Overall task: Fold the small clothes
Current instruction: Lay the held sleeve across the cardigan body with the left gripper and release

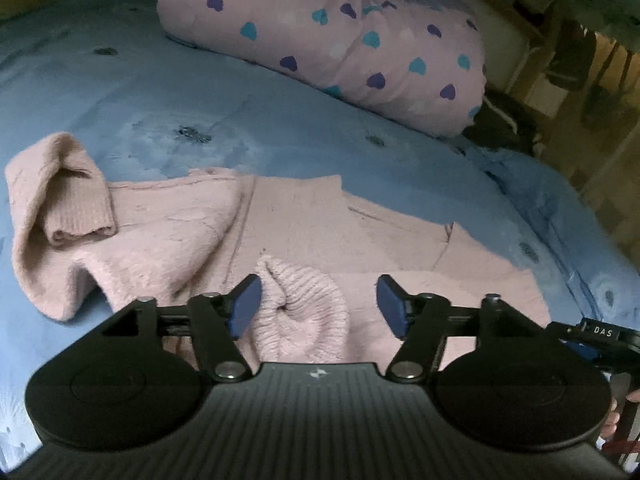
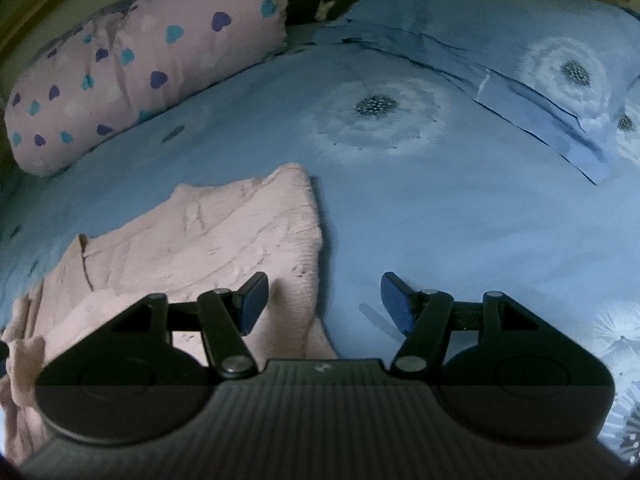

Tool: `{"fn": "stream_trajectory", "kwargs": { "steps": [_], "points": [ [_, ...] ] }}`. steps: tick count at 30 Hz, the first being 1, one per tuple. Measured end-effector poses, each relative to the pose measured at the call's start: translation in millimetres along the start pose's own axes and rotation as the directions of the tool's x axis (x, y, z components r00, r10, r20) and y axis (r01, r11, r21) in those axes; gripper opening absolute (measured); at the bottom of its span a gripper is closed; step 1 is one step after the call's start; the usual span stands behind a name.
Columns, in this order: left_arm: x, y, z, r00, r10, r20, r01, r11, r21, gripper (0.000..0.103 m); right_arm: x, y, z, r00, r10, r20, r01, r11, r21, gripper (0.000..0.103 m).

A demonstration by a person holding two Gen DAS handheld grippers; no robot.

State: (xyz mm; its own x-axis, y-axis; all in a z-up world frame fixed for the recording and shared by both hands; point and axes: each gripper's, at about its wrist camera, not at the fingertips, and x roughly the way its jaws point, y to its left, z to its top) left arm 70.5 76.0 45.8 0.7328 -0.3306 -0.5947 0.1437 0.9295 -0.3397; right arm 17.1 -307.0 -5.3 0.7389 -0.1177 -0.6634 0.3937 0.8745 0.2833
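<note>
Folding a pink sweater on the bed

Spread across the blue bed sheet (image 2: 400, 216), a pink sweater (image 1: 280, 224) is seen. The left gripper (image 1: 316, 306) is held wide open above a ribbed cuff (image 1: 304, 312), gripping nothing. The right gripper (image 2: 324, 304) is likewise wide open and empty at the sweater's edge. A heart-print quilt (image 1: 340, 36) is seen behind.

Left gripper (image 1: 319, 305) level, jaws spread wide, blue pads (image 1: 245, 307) facing inward; right gripper (image 2: 324, 303) likewise spread, gripping nothing.
</note>
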Motion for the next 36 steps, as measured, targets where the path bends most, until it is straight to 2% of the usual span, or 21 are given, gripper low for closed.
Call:
{"fn": "stream_trajectory", "kwargs": {
  "steps": [5,7,8,9,11,12,14,15,16,18,19,21,23,26,30,33,36],
  "points": [
    [19.9,-8.0,-7.1,0.992,0.121,-0.017,-0.119,0.989,0.092,0.071,4.2,13.6,-4.8,1.000,-0.001,-0.013,0.000,0.998,-0.062,0.064],
    [26.3,-5.6,-11.1,0.993,0.118,-0.024,-0.116,0.988,0.098,0.051,4.6,15.8,-4.4,1.000,0.001,-0.013,-0.002,0.998,-0.066,0.064],
    [27.9,-4.3,-11.8,0.992,0.123,-0.024,-0.120,0.988,0.099,0.032,4.7,15.7,-4.3,1.000,0.003,-0.012,-0.004,0.998,-0.066,0.064],
    [27.6,-2.3,-11.3,0.992,0.128,-0.014,-0.126,0.987,0.098,0.026,5.1,16.0,-4.1,1.000,0.004,-0.012,-0.005,0.998,-0.066,0.064],
    [21.6,0.0,-6.4,0.990,0.135,0.034,-0.138,0.986,0.092,0.023,5.2,15.7,-4.1,1.000,0.002,-0.011,-0.003,0.998,-0.068,0.064],
    [18.7,-1.3,-3.8,0.985,0.159,0.072,-0.167,0.980,0.109,0.024,5.4,15.5,-4.6,1.000,-0.001,-0.009,0.000,0.998,-0.068,0.064],
    [17.4,-5.2,-2.8,0.953,0.254,0.169,-0.282,0.944,0.171,0.025,5.1,15.1,-5.6,1.000,-0.007,-0.006,0.006,0.998,-0.070,0.064],
    [20.8,-4.2,-3.4,0.942,0.287,0.173,-0.316,0.932,0.178,0.026,6.2,15.3,-7.1,1.000,-0.007,-0.012,0.006,0.997,-0.074,0.064],
    [27.5,0.4,-4.4,0.943,0.301,0.142,-0.323,0.931,0.171,0.027,7.5,16.0,-8.8,1.000,-0.003,-0.022,0.001,0.997,-0.082,0.064],
    [36.8,8.1,-9.0,0.952,0.293,0.091,-0.304,0.940,0.157,0.038,10.8,20.8,-14.0,0.999,-0.017,-0.031,0.013,0.992,-0.124,0.064],
    [38.5,6.8,-11.8,0.948,0.303,0.101,-0.317,0.931,0.182,0.041,11.8,23.3,-16.0,0.999,-0.025,-0.026,0.021,0.988,-0.151,0.064],
    [38.1,1.2,-14.7,0.939,0.323,0.119,-0.343,0.910,0.233,0.051,11.6,26.8,-18.2,0.999,-0.036,-0.018,0.032,0.982,-0.187,0.064],
    [33.7,0.0,-14.3,0.941,0.316,0.120,-0.336,0.911,0.238,0.056,10.3,26.2,-17.5,0.999,-0.036,-0.020,0.032,0.982,-0.187,0.064],
    [21.5,-2.5,-9.7,0.955,0.270,0.123,-0.291,0.932,0.217,0.057,4.9,17.8,-13.5,1.000,-0.024,-0.007,0.023,0.990,-0.139,0.064],
    [-3.2,-20.9,-7.4,0.959,0.209,0.189,-0.251,0.939,0.237,0.057,-6.7,3.8,-5.8,0.998,-0.030,0.059,0.034,0.997,-0.068,0.064],
    [-12.2,-30.6,-8.5,0.962,0.168,0.216,-0.221,0.942,0.252,0.057,-11.9,-3.0,-3.1,0.996,0.054,0.067,-0.053,0.998,-0.021,0.065],
    [-11.3,-34.9,-10.2,0.966,0.154,0.209,-0.206,0.944,0.256,0.057,-6.1,3.9,-7.5,0.993,0.118,0.011,-0.117,0.992,-0.042,0.064]
  ]
}}
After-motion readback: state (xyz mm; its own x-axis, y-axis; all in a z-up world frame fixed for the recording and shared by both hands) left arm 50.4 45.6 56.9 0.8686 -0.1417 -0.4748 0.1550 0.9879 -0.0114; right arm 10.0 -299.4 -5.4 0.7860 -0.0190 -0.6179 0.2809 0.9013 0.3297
